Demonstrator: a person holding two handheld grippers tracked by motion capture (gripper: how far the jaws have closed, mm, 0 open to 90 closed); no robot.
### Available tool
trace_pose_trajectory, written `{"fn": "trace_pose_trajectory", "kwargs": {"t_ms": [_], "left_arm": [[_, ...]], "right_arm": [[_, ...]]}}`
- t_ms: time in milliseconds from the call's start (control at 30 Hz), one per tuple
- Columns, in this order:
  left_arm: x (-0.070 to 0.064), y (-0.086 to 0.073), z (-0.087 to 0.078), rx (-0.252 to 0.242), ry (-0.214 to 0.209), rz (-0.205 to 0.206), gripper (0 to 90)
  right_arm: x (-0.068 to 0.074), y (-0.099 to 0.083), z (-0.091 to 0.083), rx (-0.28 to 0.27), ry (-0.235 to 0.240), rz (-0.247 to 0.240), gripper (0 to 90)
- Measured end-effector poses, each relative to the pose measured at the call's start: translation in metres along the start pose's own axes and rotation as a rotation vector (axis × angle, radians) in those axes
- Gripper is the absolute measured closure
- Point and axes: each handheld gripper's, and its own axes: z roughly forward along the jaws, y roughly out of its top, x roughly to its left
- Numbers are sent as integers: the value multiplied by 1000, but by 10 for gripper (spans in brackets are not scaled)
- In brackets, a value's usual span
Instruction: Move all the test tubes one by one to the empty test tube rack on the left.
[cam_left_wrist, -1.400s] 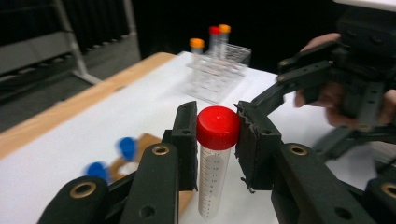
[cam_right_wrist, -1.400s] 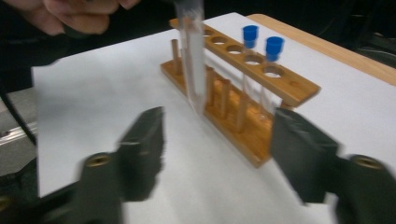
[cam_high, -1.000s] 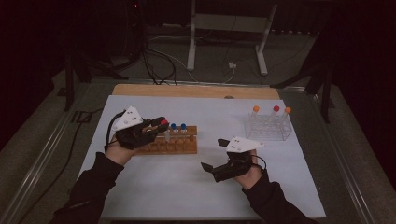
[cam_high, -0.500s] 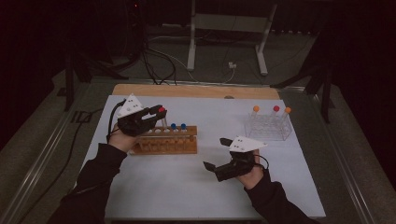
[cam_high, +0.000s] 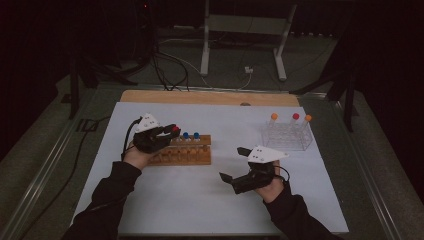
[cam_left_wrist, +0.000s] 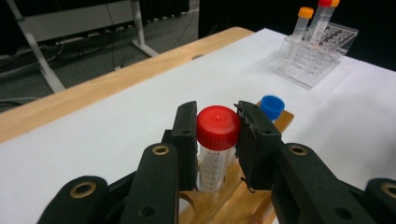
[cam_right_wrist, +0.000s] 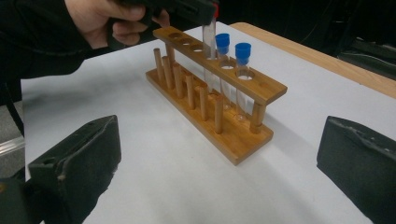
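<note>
Over the last second the left gripper (cam_left_wrist: 215, 140) has risen off the wooden rack (cam_high: 182, 154), jaws clamped on the red-capped tube (cam_left_wrist: 215, 144), which is now nearly clear of its hole; the right gripper (cam_high: 239, 164) waits over the worktop (cam_high: 200, 210), jaws wide

Two blue-capped tubes (cam_high: 190, 136) crowd the held red-capped tube (cam_left_wrist: 216, 145) on one side; the wooden rack's (cam_high: 186, 155) other holes stand open.
</note>
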Motion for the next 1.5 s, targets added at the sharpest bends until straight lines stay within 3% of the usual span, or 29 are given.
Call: {"fn": "trace_pose_trajectory", "kwargs": {"t_ms": [267, 333, 500, 600, 667, 967, 1033, 1133, 1167, 1233, 1500], "left_arm": [[-3, -6, 3, 21, 10, 15, 712], [-2, -8, 3, 13, 6, 1, 711], [1, -8, 2, 13, -30, -19, 699], [-1, -7, 0, 23, -57, -6, 573], [-4, -7, -5, 3, -82, -2, 487], [-15, -8, -28, -15, -112, -19, 162], [-18, -9, -34, -27, -122, -25, 149], [-23, -10, -43, -45, -159, -31, 47], [-25, -11, -46, -56, -165, -37, 28], [-28, -12, -50, -68, -179, -40, 24], [-46, -21, -59, -65, -214, -13, 13]], "right_arm": [[-1, -1, 0, 3, 4, 2, 0], [-1, -1, 0, 2, 9, 4, 0], [0, 1, -2, 0, -3, -14, 0], [-1, 2, -3, -3, -8, -21, 0], [-2, 2, -5, -10, -7, -22, 0], [-21, 7, -22, -38, -69, -2, 0], [-29, 8, -29, -46, -101, 5, 0], [-44, 7, -41, -68, -146, 52, 0], [-51, 7, -46, -72, -180, 62, 0], [-60, 5, -53, -77, -211, 81, 0], [-107, -13, -83, -70, -410, 163, 0]]}}
